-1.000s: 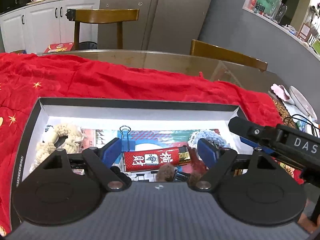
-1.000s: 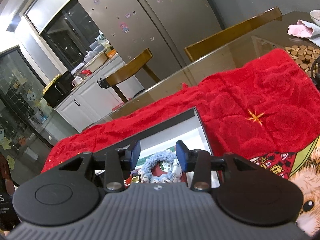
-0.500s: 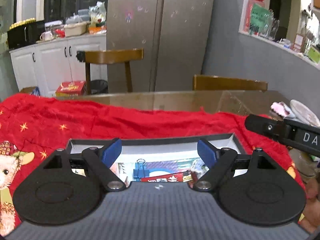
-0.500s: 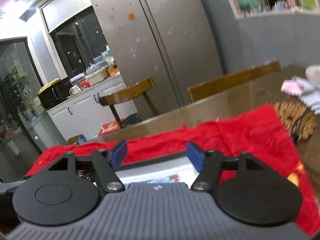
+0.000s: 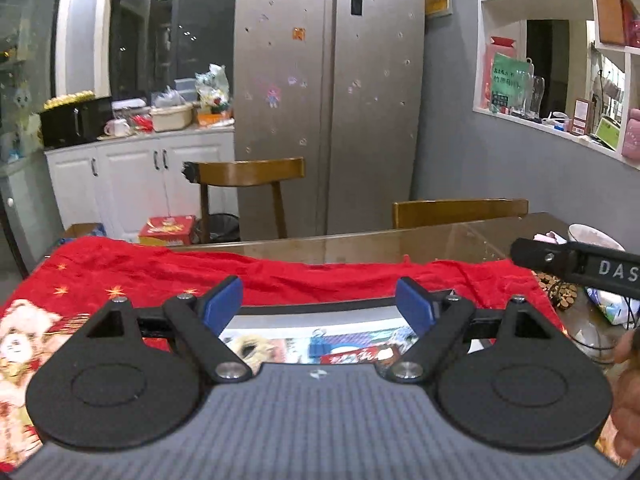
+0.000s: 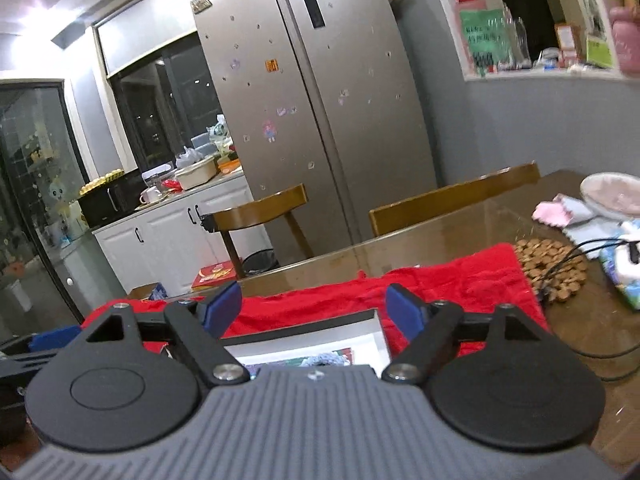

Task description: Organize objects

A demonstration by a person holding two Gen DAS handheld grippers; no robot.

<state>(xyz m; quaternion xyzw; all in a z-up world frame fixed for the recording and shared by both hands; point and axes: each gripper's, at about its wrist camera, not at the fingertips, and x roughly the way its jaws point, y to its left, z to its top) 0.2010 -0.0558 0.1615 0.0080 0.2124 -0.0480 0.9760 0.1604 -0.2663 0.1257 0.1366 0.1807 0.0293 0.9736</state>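
Note:
A shallow black-rimmed box [image 5: 320, 319] with a white inside lies on a red cloth [image 5: 160, 268]. In it I see a blue binder clip [image 5: 319, 344], a red packet [image 5: 356, 357] and a cream knitted piece [image 5: 248, 346]. My left gripper [image 5: 319, 302] hovers above the near side of the box, open and holding nothing. My right gripper [image 6: 312, 307] hangs over the box's right corner [image 6: 304, 338] above a blue knitted piece [image 6: 324, 359]. Its jaws are opening with nothing between them. Most of the box is hidden behind both gripper bodies.
The glass table top [image 6: 440, 240] runs past the cloth, with two wooden chairs [image 5: 460, 210] behind it. At the right are a cork trivet [image 6: 552, 268], black cables [image 6: 580, 252], a bowl [image 6: 612, 196] and a pink cloth [image 6: 554, 212]. A person's hand [image 5: 628, 380] shows at the right edge.
Both grippers have risen and tipped up away from the box, so its contents have dropped low in view. The right jaws have widened off the blue knitted piece.

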